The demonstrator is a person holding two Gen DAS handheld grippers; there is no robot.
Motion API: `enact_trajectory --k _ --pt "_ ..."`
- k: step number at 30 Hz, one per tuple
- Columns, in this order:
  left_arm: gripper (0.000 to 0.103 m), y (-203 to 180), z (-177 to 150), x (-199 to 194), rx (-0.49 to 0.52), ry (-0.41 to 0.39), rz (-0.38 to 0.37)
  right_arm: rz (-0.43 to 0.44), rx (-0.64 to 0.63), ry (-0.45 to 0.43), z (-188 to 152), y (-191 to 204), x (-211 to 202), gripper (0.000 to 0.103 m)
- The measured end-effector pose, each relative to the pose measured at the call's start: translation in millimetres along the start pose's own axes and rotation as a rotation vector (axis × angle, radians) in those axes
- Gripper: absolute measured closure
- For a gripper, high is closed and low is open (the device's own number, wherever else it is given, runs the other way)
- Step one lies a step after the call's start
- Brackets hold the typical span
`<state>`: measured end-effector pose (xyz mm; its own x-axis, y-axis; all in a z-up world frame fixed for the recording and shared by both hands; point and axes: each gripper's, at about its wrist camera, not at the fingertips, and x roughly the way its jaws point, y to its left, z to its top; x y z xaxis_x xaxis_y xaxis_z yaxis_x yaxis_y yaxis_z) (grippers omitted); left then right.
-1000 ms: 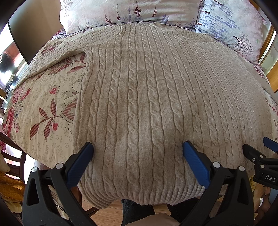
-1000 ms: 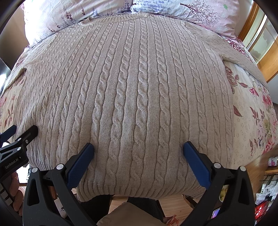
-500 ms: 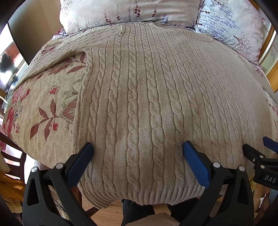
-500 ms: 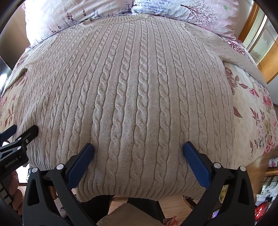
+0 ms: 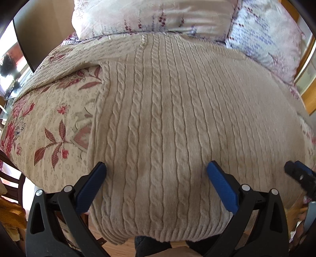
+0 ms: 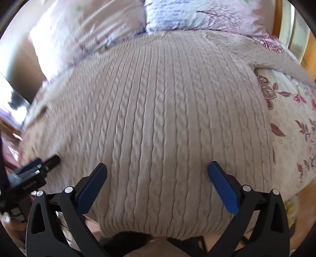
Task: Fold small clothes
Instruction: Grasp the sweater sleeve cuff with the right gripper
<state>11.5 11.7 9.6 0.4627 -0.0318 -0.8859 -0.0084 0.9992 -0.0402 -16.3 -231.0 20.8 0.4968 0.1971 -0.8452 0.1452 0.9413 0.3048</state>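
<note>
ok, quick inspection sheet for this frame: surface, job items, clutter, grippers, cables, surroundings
Surface: bed with floral quilt, bare at both sides of the garment.
Job's things: beige cable-knit sweater spread flat and unfolded, hem toward the cameras, hanging over the bed edge.
Clutter: two floral pillows at the neckline end.
Grippers: left gripper and right gripper both open, over the hem, holding nothing.
Cables: nothing seen.
Surroundings: wood floor below; right wrist view is motion-blurred.

One cable-knit sweater lies on one floral bedspread; two pillows at twelve o'clock, one pink, one bluish; two grippers, left and right
</note>
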Motion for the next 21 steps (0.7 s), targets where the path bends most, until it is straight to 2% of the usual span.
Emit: enact_trajectory --k 3,5,10,15,21 --pt "0.002 5 10 -3 -0.016 -0.039 -0.016 0.065 0.118 -0.043 17 -28 -8 0.007" --pt "0.002 6 17 -6 -0.017 -0.08 -0.04 0.134 0.249 -0.092 34 -63 -16 0.016" --pt "0.002 5 33 -10 -0.022 -0.152 -0.113 0.222 0.521 -0.234 66 -148 -38 0.024" --pt "0.002 -1 51 -11 -0.03 -0.179 -0.156 0.224 0.7 -0.333 88 -215 -42 0.028" --pt "0.002 -6 71 -8 -0.059 -0.184 -0.173 0.202 0.901 -0.346 95 -284 -22 0.036"
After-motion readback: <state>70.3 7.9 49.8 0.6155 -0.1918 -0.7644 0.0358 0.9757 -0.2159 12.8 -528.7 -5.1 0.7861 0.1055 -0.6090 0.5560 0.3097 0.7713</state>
